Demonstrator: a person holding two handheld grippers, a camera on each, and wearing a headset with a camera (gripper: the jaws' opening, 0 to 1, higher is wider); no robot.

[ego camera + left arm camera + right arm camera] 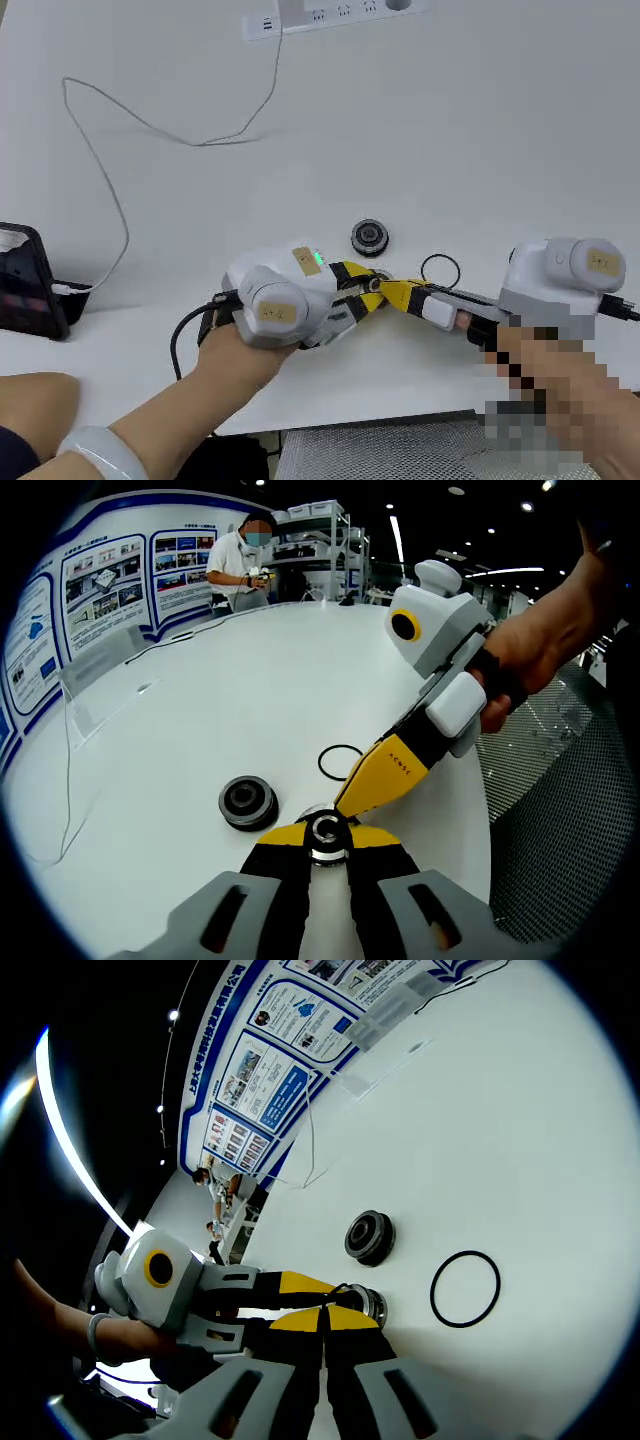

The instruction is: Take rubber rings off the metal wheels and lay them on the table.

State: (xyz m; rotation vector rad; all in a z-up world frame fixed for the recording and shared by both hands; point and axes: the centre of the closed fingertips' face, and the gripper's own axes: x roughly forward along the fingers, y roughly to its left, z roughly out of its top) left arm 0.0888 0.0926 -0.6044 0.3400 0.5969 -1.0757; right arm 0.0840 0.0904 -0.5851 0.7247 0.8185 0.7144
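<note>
A small metal wheel (325,832) sits clamped between the yellow fingertips of my left gripper (325,842), just above the white table. My right gripper (325,1318) comes in from the right with its jaws together at the wheel's (368,1305) rim, pinching a thin black rubber ring (338,1290) that is still on it. In the head view the left gripper (370,291) and right gripper (388,290) meet tip to tip near the table's front edge. A second wheel (370,237) lies flat behind them. One loose black ring (440,270) lies on the table to its right.
A white power strip (330,12) lies at the far edge, and its grey cable (120,200) runs down to a black device (25,285) at the left. A metal mesh surface (380,450) sits below the table's front edge. A person (245,565) stands far behind the table.
</note>
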